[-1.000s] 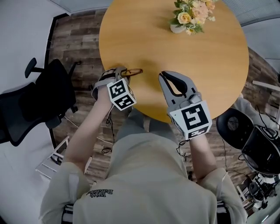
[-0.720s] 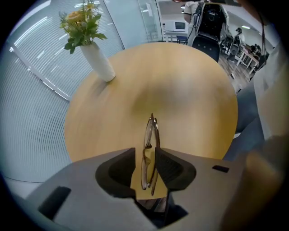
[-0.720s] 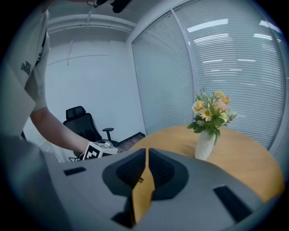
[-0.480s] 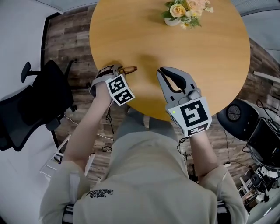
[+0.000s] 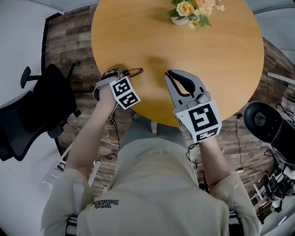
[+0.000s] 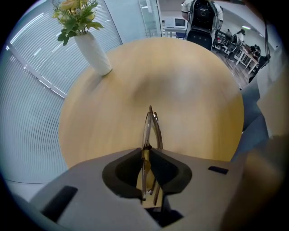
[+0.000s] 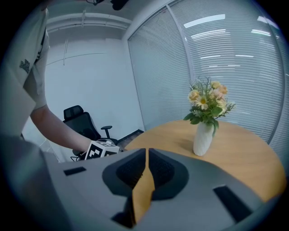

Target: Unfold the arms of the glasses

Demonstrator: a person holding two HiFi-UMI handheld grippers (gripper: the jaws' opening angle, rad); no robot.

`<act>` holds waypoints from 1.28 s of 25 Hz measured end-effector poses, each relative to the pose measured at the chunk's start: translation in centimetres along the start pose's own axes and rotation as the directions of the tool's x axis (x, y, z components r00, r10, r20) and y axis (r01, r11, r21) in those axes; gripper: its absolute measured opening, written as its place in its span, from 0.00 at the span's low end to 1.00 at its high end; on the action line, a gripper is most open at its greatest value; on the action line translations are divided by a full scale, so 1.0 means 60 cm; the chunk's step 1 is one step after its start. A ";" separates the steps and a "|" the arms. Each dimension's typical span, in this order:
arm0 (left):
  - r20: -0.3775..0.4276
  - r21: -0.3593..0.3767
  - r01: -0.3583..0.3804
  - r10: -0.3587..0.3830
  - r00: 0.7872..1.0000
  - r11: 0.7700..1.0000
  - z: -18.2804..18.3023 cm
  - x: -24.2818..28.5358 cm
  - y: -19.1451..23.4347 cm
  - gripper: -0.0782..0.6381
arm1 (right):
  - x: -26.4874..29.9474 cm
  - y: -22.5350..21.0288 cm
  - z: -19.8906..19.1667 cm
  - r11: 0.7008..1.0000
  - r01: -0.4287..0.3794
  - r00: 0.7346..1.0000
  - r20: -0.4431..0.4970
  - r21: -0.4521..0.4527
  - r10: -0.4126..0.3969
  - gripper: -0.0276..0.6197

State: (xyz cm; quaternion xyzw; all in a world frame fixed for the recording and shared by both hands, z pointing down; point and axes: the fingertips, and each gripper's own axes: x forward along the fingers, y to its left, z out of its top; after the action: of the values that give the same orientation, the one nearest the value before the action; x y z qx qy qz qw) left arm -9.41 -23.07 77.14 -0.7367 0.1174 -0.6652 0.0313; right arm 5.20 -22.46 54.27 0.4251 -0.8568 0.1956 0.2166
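The folded brown-rimmed glasses lie near the round wooden table's left front edge. My left gripper points steeply down over them. Its jaws have just been closing, and in the left gripper view the glasses stand edge-on between the pads, pinched by my left gripper. My right gripper hovers over the table to the right of the glasses, apart from them. In its own view my right gripper has its fingertips together with nothing between them.
A white vase of yellow and pink flowers stands at the table's far side, well away from both grippers. A black office chair sits on the wood floor to the left. More chairs and cables lie at the right.
My left gripper has come down onto the glasses at the table's edge. The right gripper has dipped a little toward the table.
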 end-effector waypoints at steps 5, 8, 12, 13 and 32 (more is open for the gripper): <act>0.038 -0.050 0.012 -0.010 0.999 0.999 0.007 -0.004 0.000 0.19 | 0.000 0.001 -0.002 1.000 -0.001 1.000 0.001 0.001 0.001 0.10; 0.118 -0.159 0.047 -0.028 0.993 0.986 0.023 -0.020 0.002 0.19 | -0.002 0.002 -0.003 1.000 0.001 1.000 0.000 -0.002 -0.001 0.10; 0.255 -0.354 0.095 -0.002 0.967 0.930 0.042 -0.063 0.022 0.19 | -0.012 0.007 0.009 1.000 0.004 1.000 0.013 -0.014 -0.004 0.10; 0.291 -0.395 0.106 0.015 0.956 0.913 0.047 -0.078 0.030 0.19 | -0.015 0.008 0.015 1.000 0.005 1.000 0.021 -0.018 -0.004 0.10; 0.670 -0.652 0.154 0.470 0.574 0.742 0.131 -0.527 0.152 0.19 | -0.167 0.064 0.233 0.998 -0.040 0.944 0.325 -0.051 0.054 0.10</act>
State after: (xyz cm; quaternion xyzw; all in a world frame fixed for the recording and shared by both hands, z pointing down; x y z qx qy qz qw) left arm -5.59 -25.99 43.64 -0.9015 0.3831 -0.1672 -0.1119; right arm 4.66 -21.09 36.71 0.4263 -0.8948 0.1089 0.0763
